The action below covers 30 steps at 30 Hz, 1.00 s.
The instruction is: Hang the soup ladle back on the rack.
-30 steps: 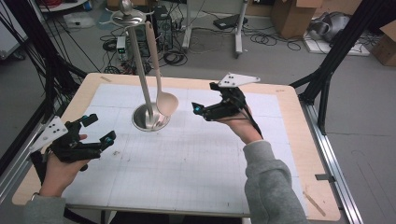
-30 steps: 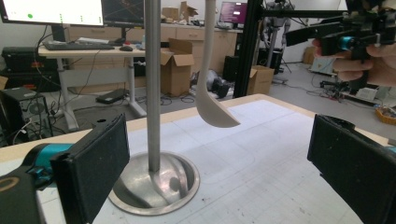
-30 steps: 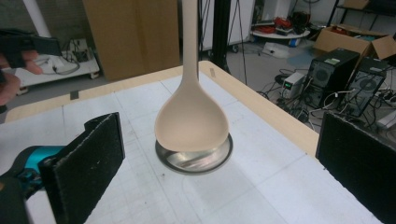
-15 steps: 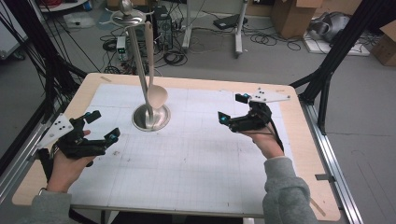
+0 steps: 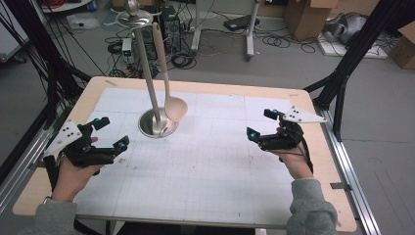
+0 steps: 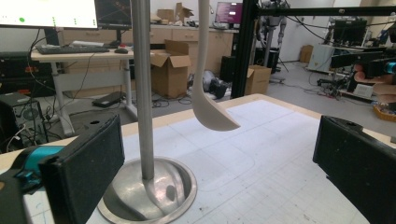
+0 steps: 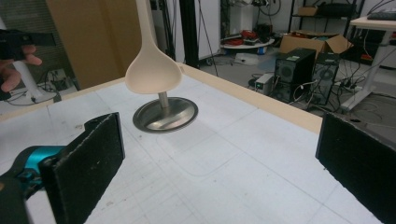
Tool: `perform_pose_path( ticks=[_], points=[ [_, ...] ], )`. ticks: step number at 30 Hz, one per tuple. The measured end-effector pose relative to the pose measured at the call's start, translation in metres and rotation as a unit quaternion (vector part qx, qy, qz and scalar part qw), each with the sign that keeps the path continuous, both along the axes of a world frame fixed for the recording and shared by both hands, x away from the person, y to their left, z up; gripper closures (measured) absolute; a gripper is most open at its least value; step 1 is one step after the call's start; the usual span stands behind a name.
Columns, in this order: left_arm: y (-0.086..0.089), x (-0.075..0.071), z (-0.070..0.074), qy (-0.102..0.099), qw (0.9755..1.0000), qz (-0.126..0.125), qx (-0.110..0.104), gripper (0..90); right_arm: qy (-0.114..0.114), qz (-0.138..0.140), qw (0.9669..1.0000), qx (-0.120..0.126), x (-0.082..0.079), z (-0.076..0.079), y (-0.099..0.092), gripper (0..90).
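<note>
Nearest you, your left claw (image 5: 108,133) sits wide apart over the bench (image 5: 205,196) at its left side, gripping nothing; your right claw (image 5: 259,125) gapes just as wide over the right side, empty too. Further out between them, the metal stand (image 5: 157,122) rises from its round base, and the pale ladle (image 5: 175,108) hangs beside the pole, bowl just above the base; its top is cut off in both gripper views

The spoon (image 5: 174,106) is cream, the stand (image 5: 157,123) is shiny silver, and the mat (image 5: 205,161) is white with thin grey grid lines.
</note>
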<state>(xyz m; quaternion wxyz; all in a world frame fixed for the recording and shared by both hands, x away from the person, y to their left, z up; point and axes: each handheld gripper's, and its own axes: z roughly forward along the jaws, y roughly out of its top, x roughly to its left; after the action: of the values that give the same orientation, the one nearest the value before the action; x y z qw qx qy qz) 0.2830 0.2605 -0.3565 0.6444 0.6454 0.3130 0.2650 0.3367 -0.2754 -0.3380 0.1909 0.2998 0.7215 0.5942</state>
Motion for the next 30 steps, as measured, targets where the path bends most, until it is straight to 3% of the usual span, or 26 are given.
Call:
perform_pose_path(
  ticks=[15,20,25,30],
  points=[
    [-0.002,0.001,-0.001,0.001,1.0000,-0.003,0.004,2.5,-0.008,-0.009,0.9999,0.011,-0.022,-0.012,-0.038,0.0],
    [-0.003,0.001,-0.002,0.001,1.0000,-0.006,0.007,2.5,-0.011,-0.006,0.9999,0.009,-0.030,-0.021,-0.050,0.0],
    [-0.005,0.001,-0.002,-0.002,0.9999,-0.010,0.005,2.5,-0.026,-0.027,0.9993,0.008,-0.036,-0.029,-0.061,0.0],
    [-0.005,0.002,-0.003,-0.001,0.9999,-0.010,0.007,2.5,-0.022,-0.023,0.9994,0.014,-0.040,-0.037,-0.071,0.0]
  ],
)
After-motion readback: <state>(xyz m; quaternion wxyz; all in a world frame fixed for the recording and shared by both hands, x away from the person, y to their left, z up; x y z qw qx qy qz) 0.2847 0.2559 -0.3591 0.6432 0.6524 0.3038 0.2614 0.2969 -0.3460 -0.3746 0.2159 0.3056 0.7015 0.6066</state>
